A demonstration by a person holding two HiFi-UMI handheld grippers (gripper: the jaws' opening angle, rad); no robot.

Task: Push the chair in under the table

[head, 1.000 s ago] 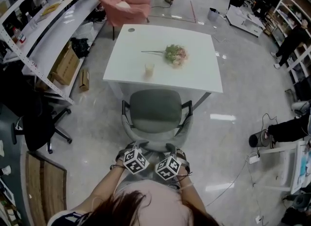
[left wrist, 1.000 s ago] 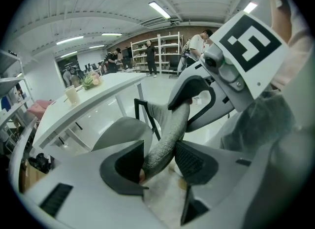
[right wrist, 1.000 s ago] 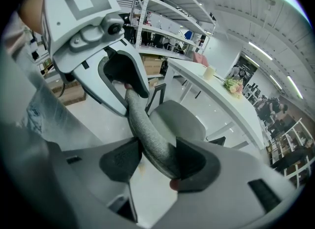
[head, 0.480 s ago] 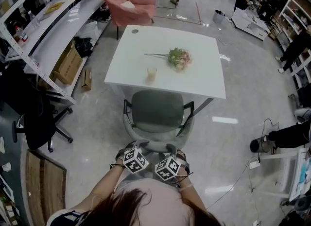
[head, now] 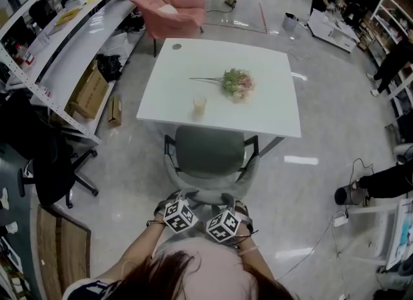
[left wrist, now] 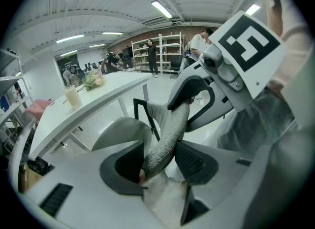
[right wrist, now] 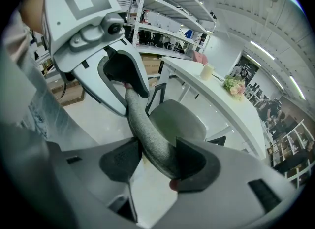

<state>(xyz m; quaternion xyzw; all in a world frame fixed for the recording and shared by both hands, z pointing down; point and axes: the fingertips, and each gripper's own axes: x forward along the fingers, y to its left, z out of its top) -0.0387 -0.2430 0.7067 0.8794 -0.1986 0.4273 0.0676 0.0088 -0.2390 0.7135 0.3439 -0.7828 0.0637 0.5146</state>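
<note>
The grey office chair [head: 210,151] faces the white table [head: 264,108], and the front of its seat lies just under the table's near edge. Both grippers hold the top rim of its backrest [head: 201,195]. My left gripper [head: 173,198] is shut on the rim's left part, and the grey padded edge [left wrist: 165,142] is pinched between its pads [left wrist: 192,160]. My right gripper [head: 231,200] is shut on the right part, the same padded edge [right wrist: 147,132] running between its jaws. Each gripper view shows the other gripper clamped further along the rim.
A cup [head: 199,104] and a bunch of flowers [head: 235,81] lie on the table. A pink armchair [head: 171,7] stands beyond it. Shelving, a cardboard box [head: 87,89] and a black office chair [head: 51,171] line the left. A person's legs [head: 377,175] and floor cables are at right.
The chair has rolled toward the table, and its seat front now slips under the table edge. Both grippers moved along with it, still clamped on the backrest.
</note>
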